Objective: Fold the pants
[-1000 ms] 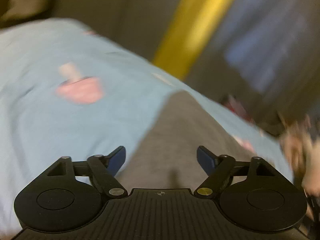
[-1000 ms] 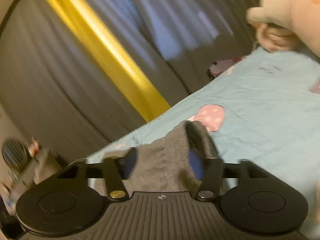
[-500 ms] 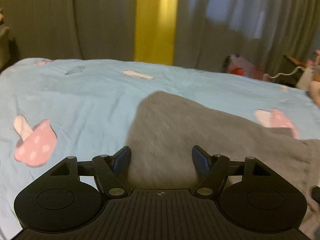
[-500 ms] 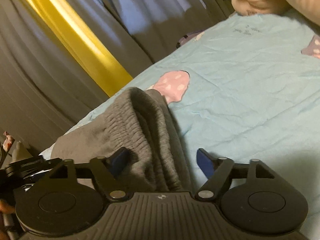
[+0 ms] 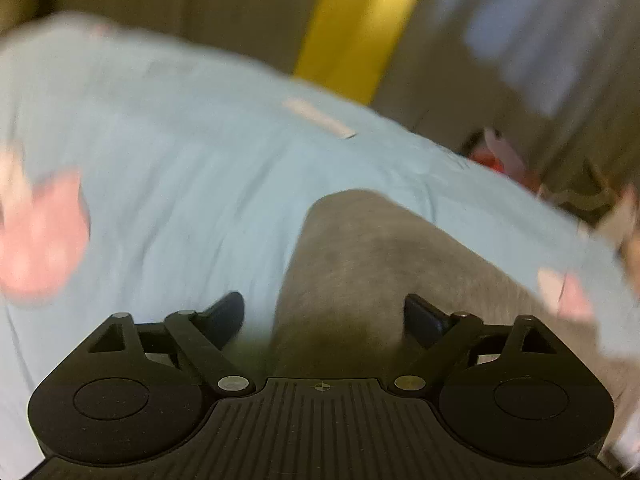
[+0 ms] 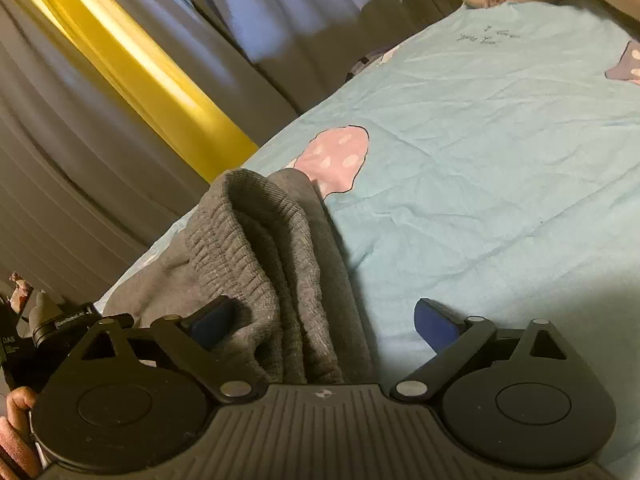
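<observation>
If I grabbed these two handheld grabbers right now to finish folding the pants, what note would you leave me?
Left gripper: open, jaws just widened, grey fabric between them but not pinched.
Right gripper: open, jaws just spread, bunched ribbed waistband between them, pads clear of it.
The grey knit pants lie on the light blue bedsheet with pink mushroom prints, waistband end heaped in folds at the right gripper, a flatter part under the left.
Done: the pants look folded over at least once.
Left: probably smooth the heap and make the final fold.
</observation>
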`<state>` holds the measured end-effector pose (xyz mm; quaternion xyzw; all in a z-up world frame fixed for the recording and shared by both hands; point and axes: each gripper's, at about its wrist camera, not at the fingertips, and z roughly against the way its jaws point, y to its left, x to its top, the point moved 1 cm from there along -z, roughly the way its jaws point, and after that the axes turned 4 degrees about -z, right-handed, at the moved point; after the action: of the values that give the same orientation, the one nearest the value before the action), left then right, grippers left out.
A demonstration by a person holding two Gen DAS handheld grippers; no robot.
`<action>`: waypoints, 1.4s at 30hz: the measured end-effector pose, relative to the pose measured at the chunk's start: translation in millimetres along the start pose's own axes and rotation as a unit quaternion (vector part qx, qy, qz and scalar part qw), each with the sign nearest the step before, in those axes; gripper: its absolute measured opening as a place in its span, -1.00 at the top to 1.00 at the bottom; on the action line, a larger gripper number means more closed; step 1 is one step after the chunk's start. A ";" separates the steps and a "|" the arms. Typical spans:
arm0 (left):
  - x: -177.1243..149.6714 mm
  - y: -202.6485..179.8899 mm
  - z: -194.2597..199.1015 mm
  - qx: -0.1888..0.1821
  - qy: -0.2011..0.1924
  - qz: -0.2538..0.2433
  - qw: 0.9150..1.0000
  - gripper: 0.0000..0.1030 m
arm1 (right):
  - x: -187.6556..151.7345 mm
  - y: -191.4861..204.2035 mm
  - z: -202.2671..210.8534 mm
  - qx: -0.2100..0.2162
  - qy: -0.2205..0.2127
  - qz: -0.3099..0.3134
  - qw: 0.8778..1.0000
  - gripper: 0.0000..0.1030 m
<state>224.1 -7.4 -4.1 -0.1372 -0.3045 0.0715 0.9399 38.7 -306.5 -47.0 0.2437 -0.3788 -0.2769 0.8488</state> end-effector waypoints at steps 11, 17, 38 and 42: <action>-26.4 36.9 42.1 -0.066 0.049 -0.031 0.996 -0.76 | 16.5 -12.8 -9.4 0.046 0.059 -0.057 0.996 -0.92; -36.6 26.5 28.1 -0.122 0.099 -0.064 0.986 -0.82 | 28.5 -9.4 -32.7 0.104 0.125 -0.061 0.985 -0.93; -16.4 -8.9 43.8 -0.128 0.019 -0.088 0.988 0.43 | 56.6 44.9 -42.6 0.136 0.133 -0.001 0.982 -0.06; 9.1 -16.1 62.4 -0.152 -0.012 -0.063 0.986 0.45 | 79.4 61.9 -33.3 0.163 0.106 -0.003 0.981 -0.04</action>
<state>195.3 -7.3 54.3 -0.2579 -0.3309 -0.0329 0.9071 126.7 -306.6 12.2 0.4080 -0.3258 -0.1869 0.8321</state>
